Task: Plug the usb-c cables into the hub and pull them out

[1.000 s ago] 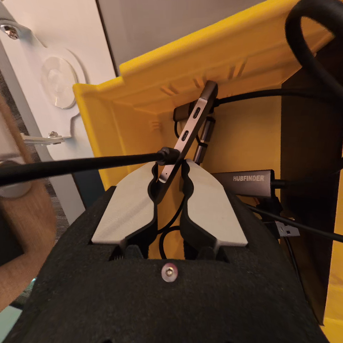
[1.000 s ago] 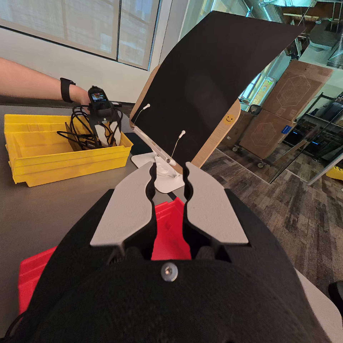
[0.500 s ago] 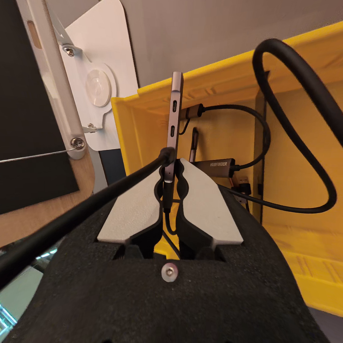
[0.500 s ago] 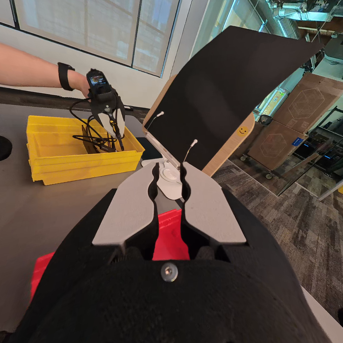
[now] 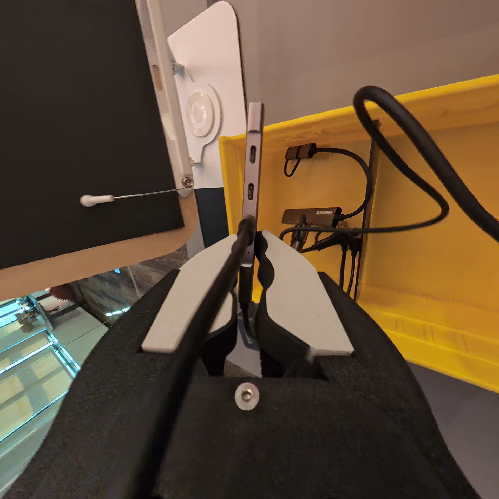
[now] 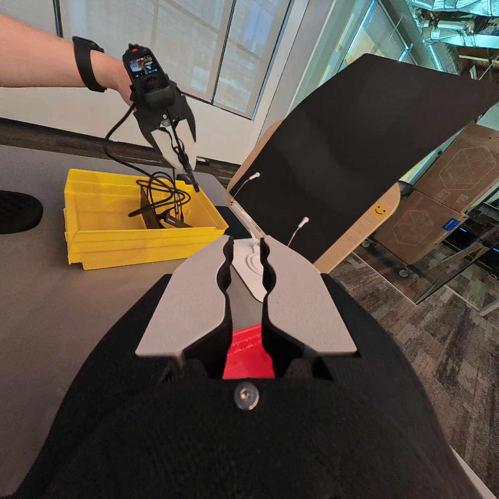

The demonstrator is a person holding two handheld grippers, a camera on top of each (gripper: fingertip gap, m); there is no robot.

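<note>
Your left gripper [image 5: 255, 237] covers the lower end of the grey hub [image 5: 253, 172], so you can't see how far it reaches between the fingers. The thick black cable [image 5: 421, 151] leaves the left wrist view's right edge. In the yellow bin [image 5: 432, 270], the plugs beneath the second hub [image 5: 310, 216] are too tangled and small to sort. The red bin [image 6: 247, 351] is mostly behind your right gripper [image 6: 247, 243].
</note>
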